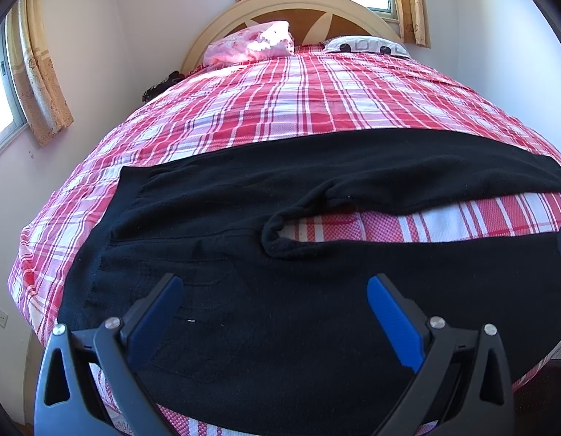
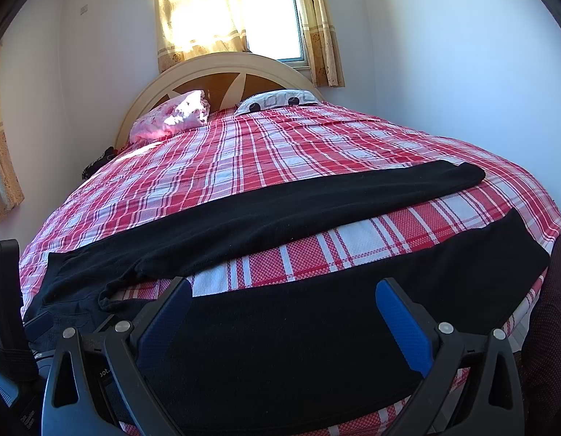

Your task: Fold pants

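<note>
Black pants (image 1: 280, 312) lie spread flat across the near end of a bed with a red and white plaid cover (image 1: 280, 101). The waist is at the left, and the two legs run to the right with a strip of cover between them. My left gripper (image 1: 275, 290) is open and empty, over the near leg by the waist and crotch. My right gripper (image 2: 284, 298) is open and empty, over the near leg (image 2: 317, 345) further right. The far leg (image 2: 317, 200) reaches toward the right side of the bed.
A pink pillow (image 1: 251, 41) and a white patterned pillow (image 1: 367, 45) lie by the round headboard (image 1: 291, 3). Curtained windows are behind and to the left. The left gripper's body (image 2: 8, 327) shows at the left edge of the right wrist view.
</note>
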{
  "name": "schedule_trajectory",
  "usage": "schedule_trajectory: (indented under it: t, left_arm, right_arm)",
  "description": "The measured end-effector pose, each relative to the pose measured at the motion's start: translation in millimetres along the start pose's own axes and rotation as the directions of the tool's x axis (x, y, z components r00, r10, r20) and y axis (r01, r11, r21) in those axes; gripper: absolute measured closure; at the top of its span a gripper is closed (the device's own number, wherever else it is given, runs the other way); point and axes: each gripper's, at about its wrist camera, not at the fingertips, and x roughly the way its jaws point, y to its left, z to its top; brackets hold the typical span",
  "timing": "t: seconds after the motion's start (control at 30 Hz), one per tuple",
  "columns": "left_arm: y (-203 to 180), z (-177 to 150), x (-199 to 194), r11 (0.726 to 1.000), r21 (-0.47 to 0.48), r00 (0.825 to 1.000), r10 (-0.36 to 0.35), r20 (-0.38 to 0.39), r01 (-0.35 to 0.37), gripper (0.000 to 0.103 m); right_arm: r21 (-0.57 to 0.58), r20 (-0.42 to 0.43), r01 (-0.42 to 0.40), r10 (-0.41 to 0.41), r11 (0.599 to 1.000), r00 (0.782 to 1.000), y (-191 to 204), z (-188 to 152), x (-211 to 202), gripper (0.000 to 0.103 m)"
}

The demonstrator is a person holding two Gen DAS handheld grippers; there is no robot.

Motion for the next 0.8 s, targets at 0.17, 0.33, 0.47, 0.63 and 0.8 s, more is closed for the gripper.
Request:
schedule_trajectory:
  t: [0.17,0.33,0.47,0.63,0.8]
  left_arm:
    - [-0.3,-0.4,0.1,1.000,0.001,1.000,0.000,0.000,0.000,0.000]
    - [-0.2,-1.3,0.1,1.000,0.001,1.000,0.000,-0.001,0.000,0.000]
    - [-0.5,-1.1,0.2,1.000,0.001,1.000,0.001,-0.001,-0.001,0.000]
    - [-0.3,-3.0,0.8,1.000,0.001,1.000,0.000,-0.002,0.000,0.000]
    - [-0.2,-5.1,3.8,1.000,0.002,1.000,-0.001,-0.009,0.001,0.000]
  right_arm:
    - [0.000,-0.001,0.000,0.000,1.000,1.000,-0.1,-0.4,0.1,0.001]
    - [0.001,-0.002,0.001,-0.001,1.000,1.000,0.1,-1.0,0.4,0.001]
    - [0.000,-0.006,0.001,-0.001,1.000,1.000,1.1,-3.0,0.8,0.001]
    - [-0.002,-0.007,0.001,-0.001,1.000,1.000,2.3,-4.2,1.1,0.001]
    - [-0.002,-0.010,0.002,-0.002,1.000,1.000,2.6,-4.2,2.0,0.001]
